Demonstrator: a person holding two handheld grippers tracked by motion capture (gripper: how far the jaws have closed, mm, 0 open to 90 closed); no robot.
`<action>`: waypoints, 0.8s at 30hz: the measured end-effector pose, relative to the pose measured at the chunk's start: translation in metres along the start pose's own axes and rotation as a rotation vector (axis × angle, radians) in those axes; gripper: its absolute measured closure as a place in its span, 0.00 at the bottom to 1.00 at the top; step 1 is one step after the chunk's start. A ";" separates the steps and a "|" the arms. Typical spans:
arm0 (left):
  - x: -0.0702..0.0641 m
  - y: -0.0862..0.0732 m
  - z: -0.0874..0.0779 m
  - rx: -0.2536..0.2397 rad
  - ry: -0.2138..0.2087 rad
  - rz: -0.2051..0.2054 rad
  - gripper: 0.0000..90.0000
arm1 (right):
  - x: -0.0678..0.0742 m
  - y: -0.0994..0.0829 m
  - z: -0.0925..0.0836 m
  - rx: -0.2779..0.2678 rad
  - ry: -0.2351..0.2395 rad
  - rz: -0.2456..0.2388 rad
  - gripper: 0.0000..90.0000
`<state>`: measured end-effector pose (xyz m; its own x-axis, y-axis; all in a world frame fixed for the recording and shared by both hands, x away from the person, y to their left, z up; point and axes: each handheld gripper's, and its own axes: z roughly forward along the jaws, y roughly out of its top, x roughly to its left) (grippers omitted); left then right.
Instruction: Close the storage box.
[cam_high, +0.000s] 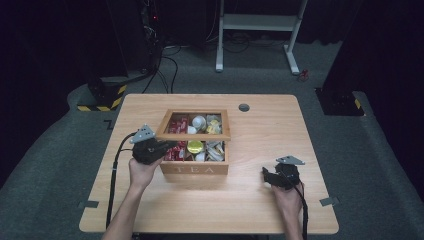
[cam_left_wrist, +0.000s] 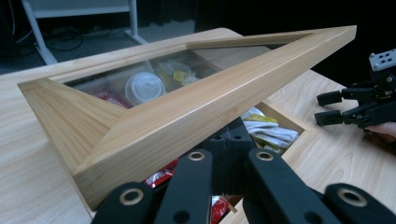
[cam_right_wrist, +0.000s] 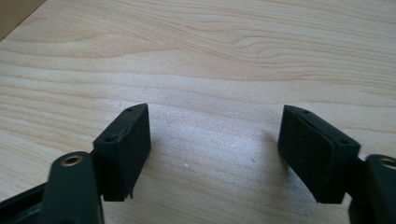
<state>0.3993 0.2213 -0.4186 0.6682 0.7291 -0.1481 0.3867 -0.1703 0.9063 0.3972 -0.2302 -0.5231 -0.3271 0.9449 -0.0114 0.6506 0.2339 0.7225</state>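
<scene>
Lifting the glass-paned wooden lid (cam_high: 196, 123) of the wooden tea box (cam_high: 195, 169): left gripper (cam_left_wrist: 229, 154) is clamped on the lid's front rail directly ahead of it, lid tilted half-open. Swing in an arc about the rear hinge, don't pull. Right gripper (cam_right_wrist: 215, 149) is agape over bare wooden table (cam_right_wrist: 224, 56); could steady the box.

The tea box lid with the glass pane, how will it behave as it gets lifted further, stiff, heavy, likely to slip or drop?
The lid should stay stiff: its frame is thick solid wood. The glass pane probably makes it fairly heavy and breakable if it falls back. The left tongs are shut at its front edge, apparently propping it from beneath, so the smooth wood could slide off them.
</scene>
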 end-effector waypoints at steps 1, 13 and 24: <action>0.002 0.001 0.000 -0.012 0.000 0.007 1.00 | 0.000 0.000 0.000 -0.002 -0.002 0.000 0.35; 0.007 0.006 0.002 -0.026 -0.003 0.002 1.00 | 0.020 0.002 -0.008 -0.082 0.108 -0.013 0.53; 0.009 0.012 0.001 -0.032 -0.014 -0.012 1.00 | 0.065 0.028 -0.024 -0.167 0.245 -0.154 0.56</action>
<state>0.4107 0.2248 -0.4096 0.6725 0.7216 -0.1644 0.3744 -0.1401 0.9166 0.3776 -0.1681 -0.4869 -0.5811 0.8135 0.0232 0.4664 0.3095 0.8287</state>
